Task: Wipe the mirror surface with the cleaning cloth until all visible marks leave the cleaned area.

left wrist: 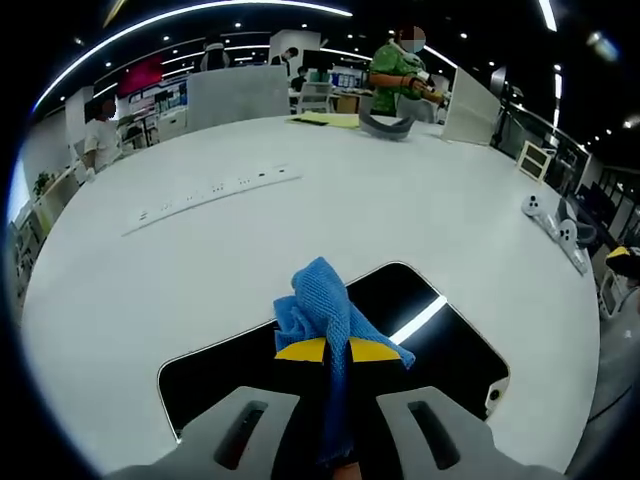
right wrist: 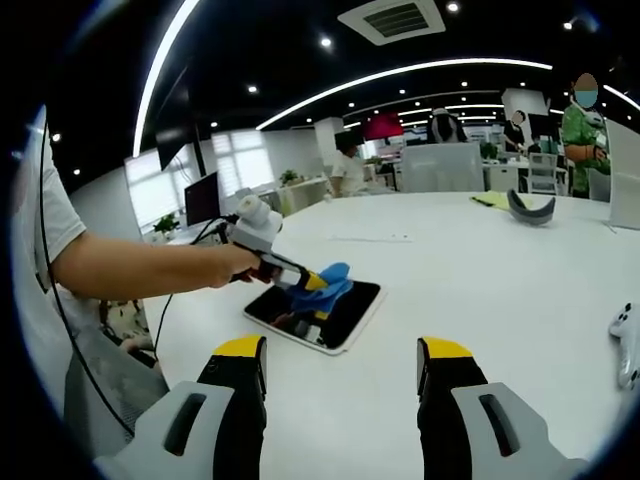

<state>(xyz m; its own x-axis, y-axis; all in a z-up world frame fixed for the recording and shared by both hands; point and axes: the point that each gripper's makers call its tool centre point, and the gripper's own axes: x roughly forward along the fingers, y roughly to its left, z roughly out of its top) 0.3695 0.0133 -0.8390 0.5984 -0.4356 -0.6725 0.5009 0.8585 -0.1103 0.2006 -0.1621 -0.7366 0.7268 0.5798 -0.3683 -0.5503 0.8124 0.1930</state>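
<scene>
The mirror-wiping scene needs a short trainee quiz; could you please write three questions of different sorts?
1. True or false: the left gripper is shut on the blue cloth.
2. Multiple choice: the mirror lies A) flat on the white table, B) propped against a wall, C) in a person's hand.
3. Fill in: the right gripper is ____, holding nothing.

Key: 1 true; 2 A; 3 open.
</scene>
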